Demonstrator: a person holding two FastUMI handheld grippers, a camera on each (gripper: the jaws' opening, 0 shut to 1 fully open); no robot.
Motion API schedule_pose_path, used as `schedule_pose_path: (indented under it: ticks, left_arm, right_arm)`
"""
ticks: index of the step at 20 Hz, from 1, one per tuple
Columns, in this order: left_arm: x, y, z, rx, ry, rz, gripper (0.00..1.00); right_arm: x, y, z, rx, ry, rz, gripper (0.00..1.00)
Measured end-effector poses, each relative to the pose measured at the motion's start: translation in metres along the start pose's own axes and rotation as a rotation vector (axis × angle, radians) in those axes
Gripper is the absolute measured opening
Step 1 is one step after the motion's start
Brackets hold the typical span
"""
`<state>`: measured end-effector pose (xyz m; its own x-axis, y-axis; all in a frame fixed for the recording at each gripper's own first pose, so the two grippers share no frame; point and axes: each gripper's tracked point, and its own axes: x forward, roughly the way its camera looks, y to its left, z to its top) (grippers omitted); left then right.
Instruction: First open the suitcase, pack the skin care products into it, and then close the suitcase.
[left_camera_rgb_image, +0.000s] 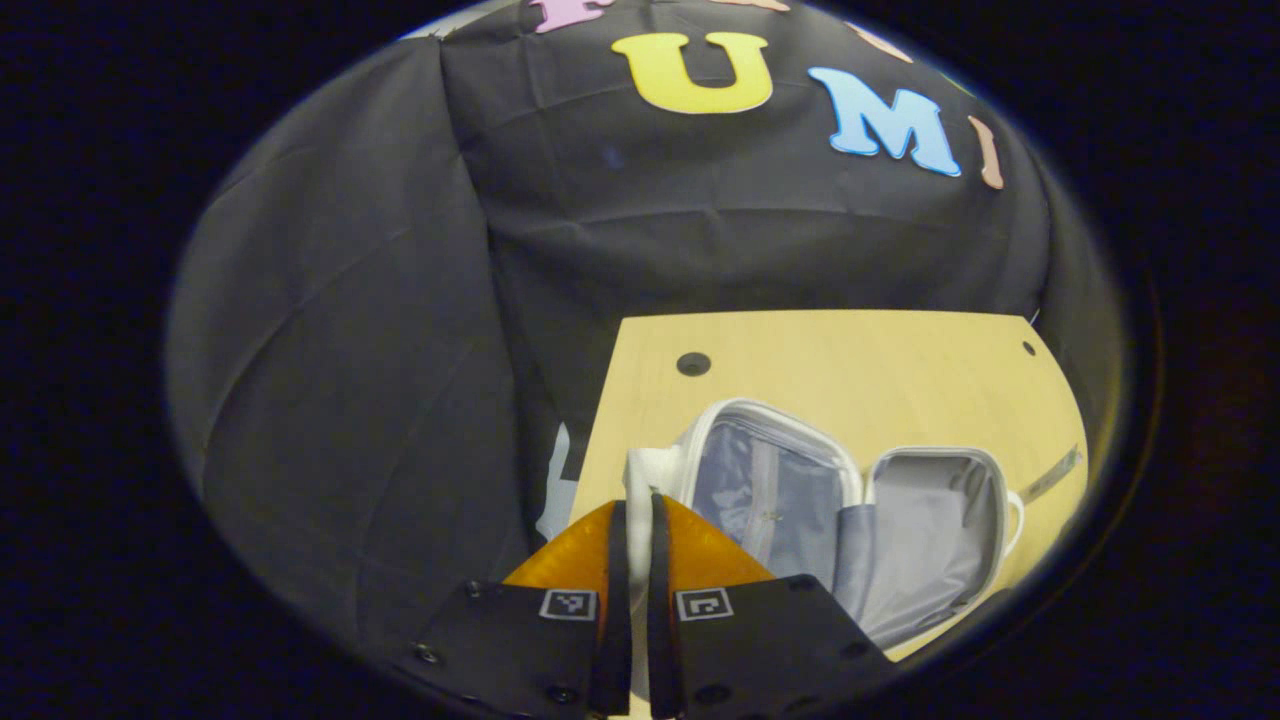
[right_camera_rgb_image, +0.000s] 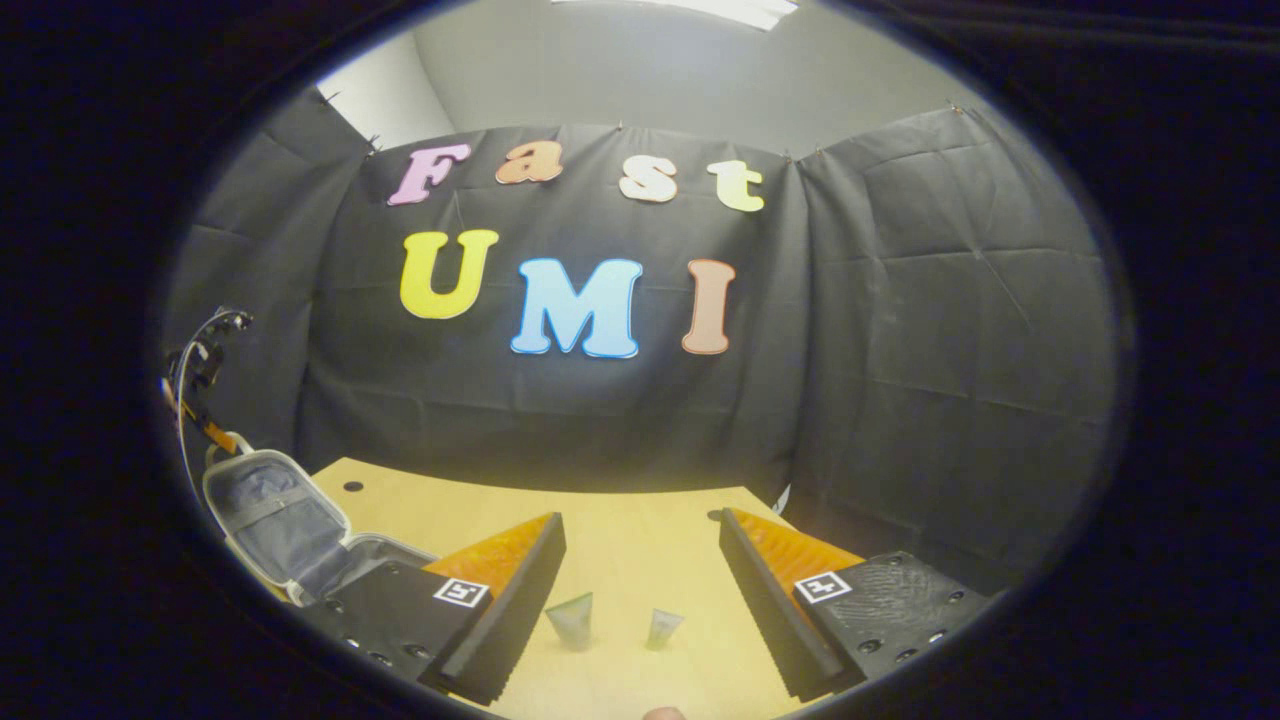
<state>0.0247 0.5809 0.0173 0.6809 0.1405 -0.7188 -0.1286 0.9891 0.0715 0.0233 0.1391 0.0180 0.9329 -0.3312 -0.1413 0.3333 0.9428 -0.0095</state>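
left gripper (left_camera_rgb_image: 632, 520): fingers nearly together, clamped on a white item (left_camera_rgb_image: 650, 472) at the tips
suitcase (left_camera_rgb_image: 850, 510): open flat on the table (left_camera_rgb_image: 850, 360), just ahead-right of the left fingers, grey lining up
right gripper (right_camera_rgb_image: 640, 560): fingers wide apart
tubes: larger tube (right_camera_rgb_image: 572, 620) and smaller tube (right_camera_rgb_image: 662, 628) between the right fingers, apart from each other
other: dark table hole (left_camera_rgb_image: 693, 363) beyond the suitcase

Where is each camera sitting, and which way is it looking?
Left gripper view: rides on the left gripper, fingers nearly together on the suitcase rim, looking over the open case toward the booth wall.
Right gripper view: rides on the right gripper, fingers wide apart, looking over the table at two small tubes.
Shared: suitcase, table, wall.
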Motion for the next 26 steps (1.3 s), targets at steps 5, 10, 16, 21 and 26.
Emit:
schedule_pose_path:
  ticks: [5, 10, 16, 21, 26]
  left_arm:
    - [0.069, 0.027, -0.065, -0.241, 0.125, -0.113, 0.15]
    - [0.101, 0.033, -0.093, -0.266, 0.13, -0.143, 0.15]
    - [0.105, 0.051, -0.088, -0.259, 0.07, -0.095, 0.29]
    - [0.065, 0.061, -0.045, -0.24, -0.141, -0.01, 0.99]
    - [-0.015, 0.014, 0.009, -0.19, -0.366, 0.022, 0.98]
  right_arm:
    - [-0.005, 0.006, -0.001, 0.003, 0.033, -0.018, 0.94]
    - [-0.008, -0.009, -0.005, 0.021, 0.052, -0.059, 0.94]
    - [-0.014, -0.009, -0.01, 0.033, 0.061, -0.047, 0.94]
    - [-0.009, -0.015, -0.016, 0.036, 0.057, -0.016, 0.94]
    - [0.009, -0.032, -0.024, 0.049, 0.043, 0.047, 0.94]
